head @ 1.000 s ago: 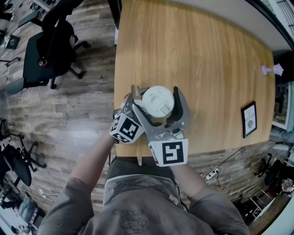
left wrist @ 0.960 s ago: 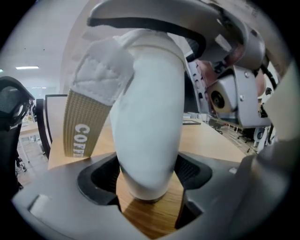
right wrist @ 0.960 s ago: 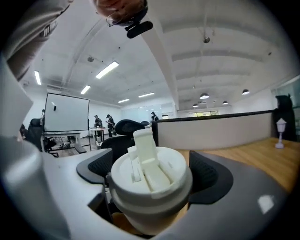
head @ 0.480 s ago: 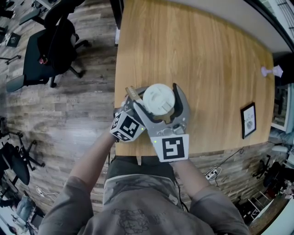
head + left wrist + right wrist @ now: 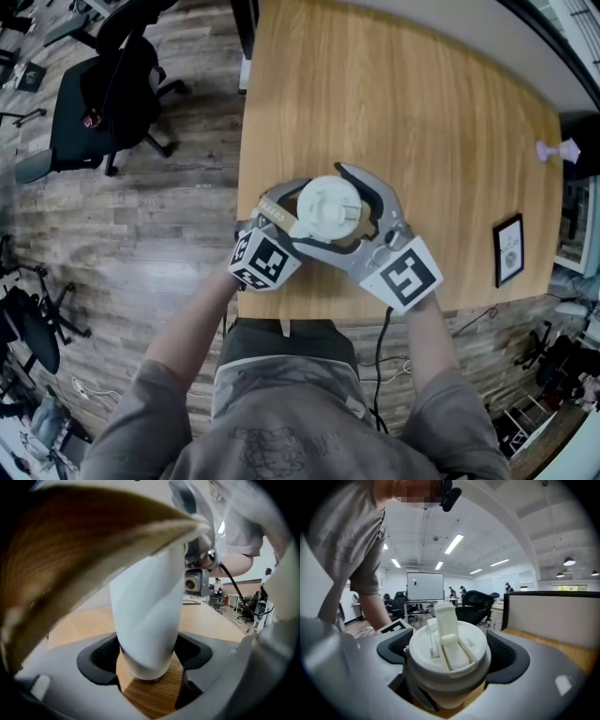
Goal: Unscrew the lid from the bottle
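Observation:
A white bottle [image 5: 147, 611] stands upright on the wooden table [image 5: 403, 103] near its front edge. My left gripper [image 5: 149, 654] is shut on the bottle's lower body, with a dark pad against each side. In the head view its marker cube [image 5: 265, 261] sits left of the bottle. The white flip-top lid [image 5: 329, 208] is on the bottle's top. My right gripper [image 5: 449, 660] is shut on this lid [image 5: 450, 641], and its pads hug the rim. Its arm comes in from the lower right.
A small framed picture [image 5: 509, 244] lies near the table's right edge, and a small lilac object [image 5: 556, 150] sits at the far right. A black office chair [image 5: 103, 94] stands on the wood floor to the left. The bottle is close to the table's front edge.
The right gripper has swung counterclockwise around the bottle top, its marker moving from below the lid to the lower right. The left gripper and the bottle have stayed put.

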`<state>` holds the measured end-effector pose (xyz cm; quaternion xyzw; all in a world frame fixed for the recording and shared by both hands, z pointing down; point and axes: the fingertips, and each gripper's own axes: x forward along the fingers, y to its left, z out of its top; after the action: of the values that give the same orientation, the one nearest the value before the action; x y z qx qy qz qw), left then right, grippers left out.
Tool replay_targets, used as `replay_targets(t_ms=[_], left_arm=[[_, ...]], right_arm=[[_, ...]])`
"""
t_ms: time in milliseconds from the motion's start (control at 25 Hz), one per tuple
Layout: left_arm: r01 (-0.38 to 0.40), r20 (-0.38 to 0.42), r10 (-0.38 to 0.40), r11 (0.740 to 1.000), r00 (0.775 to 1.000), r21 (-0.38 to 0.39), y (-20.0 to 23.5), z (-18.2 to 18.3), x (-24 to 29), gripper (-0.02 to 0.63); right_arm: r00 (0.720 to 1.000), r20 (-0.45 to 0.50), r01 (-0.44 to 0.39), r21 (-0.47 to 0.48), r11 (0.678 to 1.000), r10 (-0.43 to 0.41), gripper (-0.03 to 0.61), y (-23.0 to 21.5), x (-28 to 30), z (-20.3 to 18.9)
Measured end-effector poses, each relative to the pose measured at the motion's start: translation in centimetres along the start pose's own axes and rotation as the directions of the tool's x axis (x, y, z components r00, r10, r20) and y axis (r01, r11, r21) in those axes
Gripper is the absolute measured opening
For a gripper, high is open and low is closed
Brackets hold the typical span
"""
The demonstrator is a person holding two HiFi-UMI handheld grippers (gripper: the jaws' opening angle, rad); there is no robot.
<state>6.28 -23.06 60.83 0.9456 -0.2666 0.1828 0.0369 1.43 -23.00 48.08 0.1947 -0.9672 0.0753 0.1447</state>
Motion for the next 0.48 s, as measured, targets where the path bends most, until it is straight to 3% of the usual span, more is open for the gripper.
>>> replay_targets(t_ms=[120, 240, 360, 480], left_arm=[[0.002, 0.000, -0.002, 1.000, 1.000, 0.001, -0.07, -0.06, 0.00, 0.356], [0.002, 0.003, -0.002, 1.000, 1.000, -0.008, 0.03, -0.09, -0.06, 0.356], [0.005, 0.003, -0.005, 1.000, 1.000, -0.008, 0.05, -0.12, -0.08, 0.356], [0.007, -0.002, -0.007, 1.000, 1.000, 0.000, 0.03, -0.15, -0.14, 0.357]], right_arm=[[0.985, -0.037, -0.169, -0.039, 0.985, 0.167, 0.499, 0.63, -0.03, 0.09], [0.962, -0.061, -0.272, -0.112, 0.956, 0.266, 0.499, 1.10, 0.42, 0.65], [0.958, -0.086, -0.284, -0.137, 0.949, 0.274, 0.499, 1.15, 0.51, 0.61], [0.970, -0.068, -0.238, -0.118, 0.964, 0.232, 0.495, 1.03, 0.45, 0.69]])
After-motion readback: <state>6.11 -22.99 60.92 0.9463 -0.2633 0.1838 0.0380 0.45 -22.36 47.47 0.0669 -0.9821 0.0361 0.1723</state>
